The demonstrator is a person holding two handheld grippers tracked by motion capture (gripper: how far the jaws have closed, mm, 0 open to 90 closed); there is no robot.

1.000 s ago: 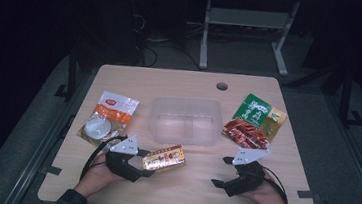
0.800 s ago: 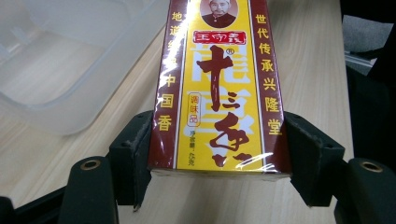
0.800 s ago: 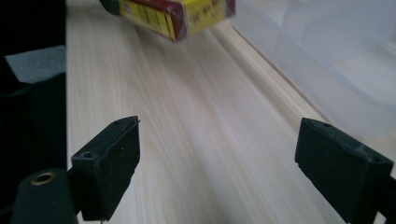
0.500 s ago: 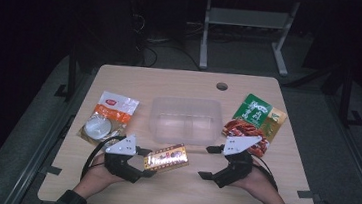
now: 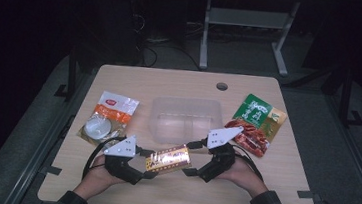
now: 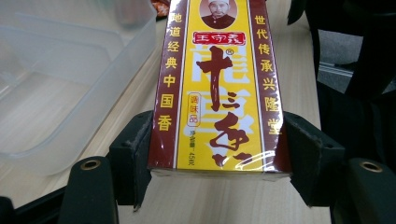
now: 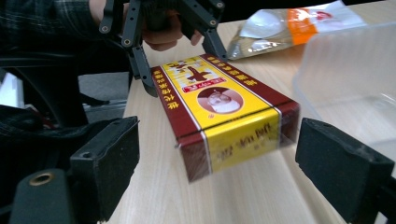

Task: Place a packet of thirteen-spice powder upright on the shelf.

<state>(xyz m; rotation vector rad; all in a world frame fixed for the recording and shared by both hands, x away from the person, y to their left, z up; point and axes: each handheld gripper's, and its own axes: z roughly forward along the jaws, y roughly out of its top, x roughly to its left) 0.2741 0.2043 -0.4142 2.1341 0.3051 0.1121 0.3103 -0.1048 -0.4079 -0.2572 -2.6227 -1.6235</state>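
Left gripper (image 5: 150, 168) clamps the spice box (image 5: 167, 158); right gripper (image 5: 189, 158) apparently open.

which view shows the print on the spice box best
The left gripper view: the spice box faces the camera, its characters sharp, pinched by the left gripper. The right gripper view shows its far end, blurred, ahead of the open right gripper. In the high view it is small.

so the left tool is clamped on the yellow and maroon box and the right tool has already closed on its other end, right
Not quite. The left tool is clamped on the yellow and maroon box, but the right tool is open: the right gripper view shows gaps between its pads and the box's end.
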